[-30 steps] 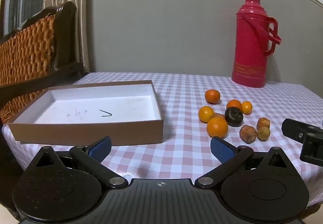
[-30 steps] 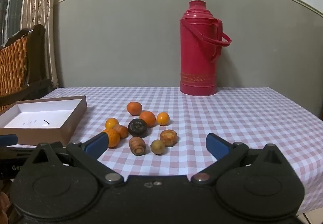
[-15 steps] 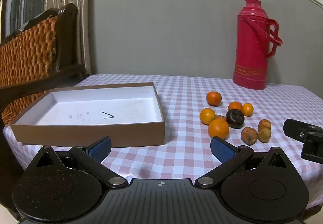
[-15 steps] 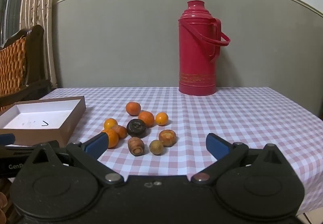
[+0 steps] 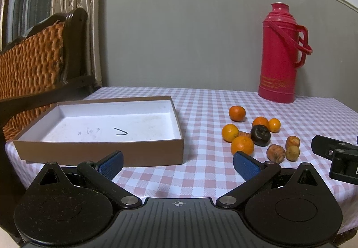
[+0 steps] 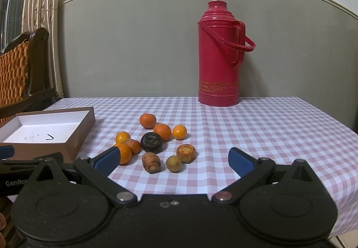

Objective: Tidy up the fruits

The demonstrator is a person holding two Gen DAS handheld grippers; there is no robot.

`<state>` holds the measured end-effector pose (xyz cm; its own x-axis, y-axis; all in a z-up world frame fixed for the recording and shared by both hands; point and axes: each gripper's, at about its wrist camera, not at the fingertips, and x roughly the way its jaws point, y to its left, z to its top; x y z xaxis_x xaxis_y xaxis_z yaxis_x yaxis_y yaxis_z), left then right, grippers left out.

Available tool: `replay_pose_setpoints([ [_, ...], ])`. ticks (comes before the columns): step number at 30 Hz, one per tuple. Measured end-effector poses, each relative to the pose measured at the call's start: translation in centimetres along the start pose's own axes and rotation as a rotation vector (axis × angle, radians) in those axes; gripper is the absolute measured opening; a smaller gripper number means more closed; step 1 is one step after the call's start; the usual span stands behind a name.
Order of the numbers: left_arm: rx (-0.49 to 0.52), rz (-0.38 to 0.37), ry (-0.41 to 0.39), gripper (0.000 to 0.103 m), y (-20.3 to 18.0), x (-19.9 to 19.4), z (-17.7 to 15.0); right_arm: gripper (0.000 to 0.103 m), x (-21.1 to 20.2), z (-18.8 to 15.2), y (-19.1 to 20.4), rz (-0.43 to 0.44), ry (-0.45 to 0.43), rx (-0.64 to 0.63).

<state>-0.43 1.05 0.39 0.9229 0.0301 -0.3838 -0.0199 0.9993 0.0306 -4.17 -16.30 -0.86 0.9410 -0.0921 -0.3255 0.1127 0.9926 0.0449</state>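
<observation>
Orange and brown fruits lie clustered on the checked tabletop, right of the cardboard box, whose white inside holds no fruit. Both grippers hover with fingers spread wide, holding nothing. The right gripper faces the cluster almost head-on, fruit just ahead between its fingers, so it looks better placed than the left gripper (which points nearer the box).
</observation>
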Motion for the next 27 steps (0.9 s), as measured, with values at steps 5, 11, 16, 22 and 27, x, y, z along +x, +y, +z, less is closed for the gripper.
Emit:
replay_pose_setpoints([
  [5, 0.001, 0.001, 0.000, 0.103, -0.01, 0.02, -0.05, 0.097, 0.04, -0.02, 0.02, 0.005, 0.003, 0.002],
  [11, 0.002, 0.000, 0.000, 0.103, -0.05, 0.05, -0.05, 0.097, 0.13, -0.01, -0.07, 0.009, 0.005, 0.005],
  [16, 0.003, 0.002, -0.003, 0.103, -0.10, 0.04, -0.09, 0.097, 0.14, -0.07, -0.09, 0.010, 0.004, 0.009],
  [22, 0.003, 0.002, -0.004, 0.103, -0.12, 0.04, -0.11, 0.097, 0.18, -0.14, -0.09, 0.012, 0.007, 0.010],
  [27, 0.005, 0.002, -0.005, 0.103, -0.13, 0.03, -0.10, 0.097, 0.20, -0.12, -0.11, 0.014, 0.010, 0.013],
])
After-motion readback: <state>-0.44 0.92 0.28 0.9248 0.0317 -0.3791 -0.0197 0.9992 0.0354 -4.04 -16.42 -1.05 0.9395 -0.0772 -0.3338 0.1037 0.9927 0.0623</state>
